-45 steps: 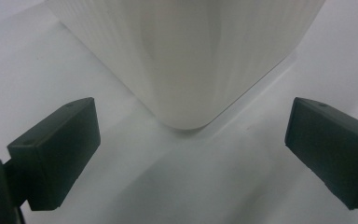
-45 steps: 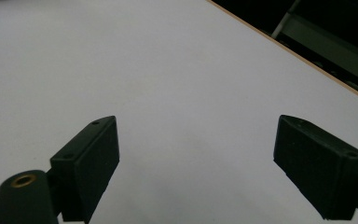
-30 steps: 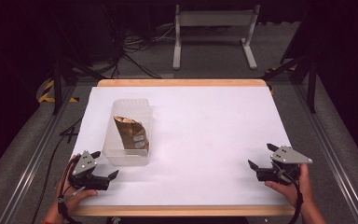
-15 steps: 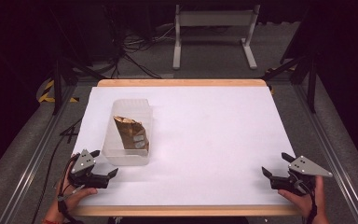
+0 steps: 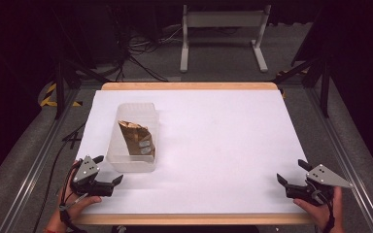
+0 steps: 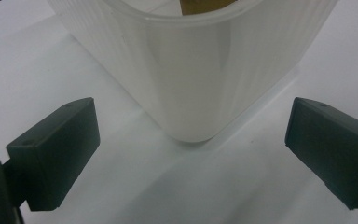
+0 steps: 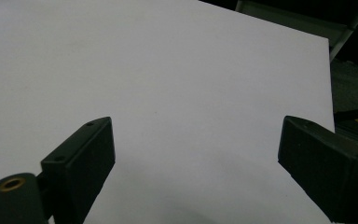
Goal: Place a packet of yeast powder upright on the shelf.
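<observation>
Jaws spread, left hand-held gripper (image 5: pixel 108 170) is hovering just beside the clear tub (image 5: pixel 133 141) holding a brown bag (image 5: pixel 137 139); right hand-held gripper (image 5: pixel 291 173), also released, is sitting well apart from the tub.

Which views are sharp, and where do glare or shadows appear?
High view: sharp, evenly lit table, dark surroundings. Left gripper view: soft focus, bright glare on the plastic container, its faint shadow below. Right gripper view: dim, greyish table, slightly blurred jaws.
</observation>
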